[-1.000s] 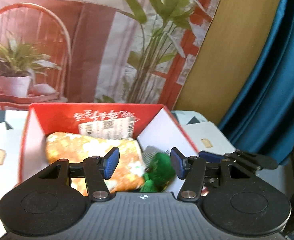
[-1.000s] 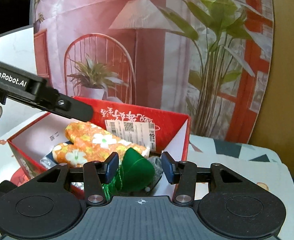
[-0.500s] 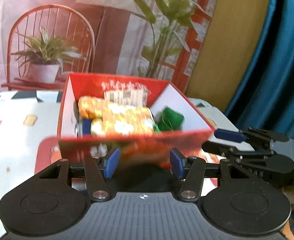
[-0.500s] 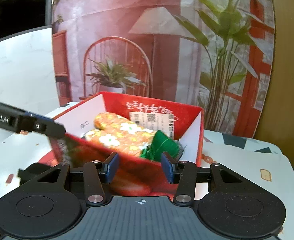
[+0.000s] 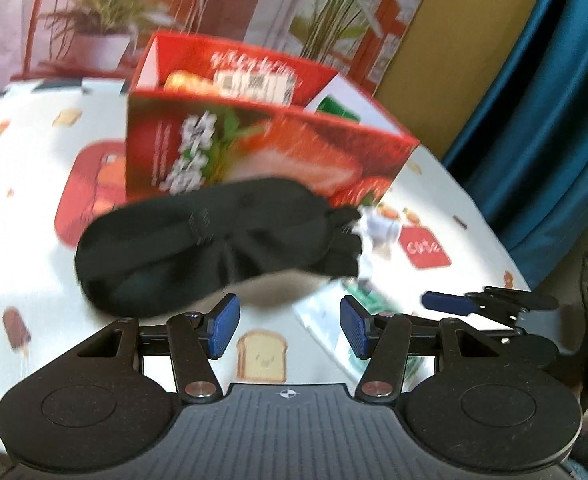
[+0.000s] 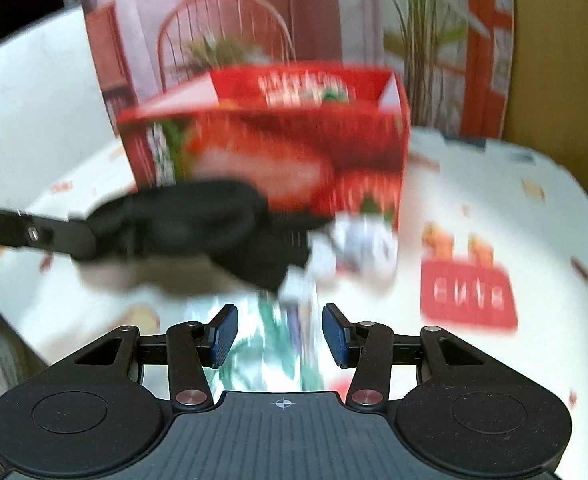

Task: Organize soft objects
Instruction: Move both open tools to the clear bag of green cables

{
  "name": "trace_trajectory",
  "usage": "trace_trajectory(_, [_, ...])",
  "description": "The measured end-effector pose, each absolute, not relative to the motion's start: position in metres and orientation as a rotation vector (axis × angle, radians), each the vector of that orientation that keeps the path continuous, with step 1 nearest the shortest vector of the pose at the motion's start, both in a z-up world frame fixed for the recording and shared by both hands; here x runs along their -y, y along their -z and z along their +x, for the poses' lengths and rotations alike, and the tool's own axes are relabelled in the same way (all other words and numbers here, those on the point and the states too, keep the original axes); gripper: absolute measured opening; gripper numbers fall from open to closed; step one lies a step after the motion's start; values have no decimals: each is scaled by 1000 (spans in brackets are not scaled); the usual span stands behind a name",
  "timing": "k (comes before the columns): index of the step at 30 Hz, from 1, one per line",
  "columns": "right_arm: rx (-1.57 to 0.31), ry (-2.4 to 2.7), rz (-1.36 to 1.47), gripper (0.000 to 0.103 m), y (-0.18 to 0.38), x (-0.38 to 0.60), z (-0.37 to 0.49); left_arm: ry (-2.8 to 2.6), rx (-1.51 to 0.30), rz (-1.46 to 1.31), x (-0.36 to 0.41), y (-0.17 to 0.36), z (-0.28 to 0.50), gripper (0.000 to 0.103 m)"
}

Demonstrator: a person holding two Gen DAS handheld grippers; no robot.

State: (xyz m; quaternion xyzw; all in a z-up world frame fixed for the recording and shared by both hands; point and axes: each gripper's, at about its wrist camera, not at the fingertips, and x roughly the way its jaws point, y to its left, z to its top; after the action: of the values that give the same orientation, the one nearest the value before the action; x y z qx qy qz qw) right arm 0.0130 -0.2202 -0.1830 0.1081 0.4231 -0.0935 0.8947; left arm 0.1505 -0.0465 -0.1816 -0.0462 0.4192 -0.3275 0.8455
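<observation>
**Both claws apart and empty before the red box**

Left wrist view: the left gripper [image 5: 289,326] has its two blue ribbed pads apart with nothing between them; only bare tablecloth [image 5: 34,152] with a toast print lies under the gap. Just ahead lies one black fabric item [image 5: 214,240], soft, wrinkled and long, stretched across the front of the one red cardboard box [image 5: 262,148]. A small white crumpled bundle [image 5: 378,228] touches its right end. A clear plastic packet [image 5: 326,312] with green print lies near the right pad. Inside the open-topped box show one orange floral item [image 5: 182,80] and one green item [image 5: 336,108]. Open cloth runs to the table's left edge. The right gripper [image 5: 450,302] reaches in at the right edge.

Right wrist view, blurred: the right gripper [image 6: 280,334] also stands apart, holding nothing, above the shiny packet [image 6: 262,344]. The black item [image 6: 190,224] lies ahead left, the white bundle [image 6: 354,248] beside it, the box [image 6: 286,152] behind. One finger of the left gripper [image 6: 42,232] enters from the left edge. The cloth is free toward the right edge.
</observation>
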Motion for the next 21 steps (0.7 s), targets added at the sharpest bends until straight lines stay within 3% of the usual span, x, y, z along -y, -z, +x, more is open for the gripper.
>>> trace_trajectory(21, [-1020,198,357,49,205,215,25,593,-997,-228,20,218,167,57])
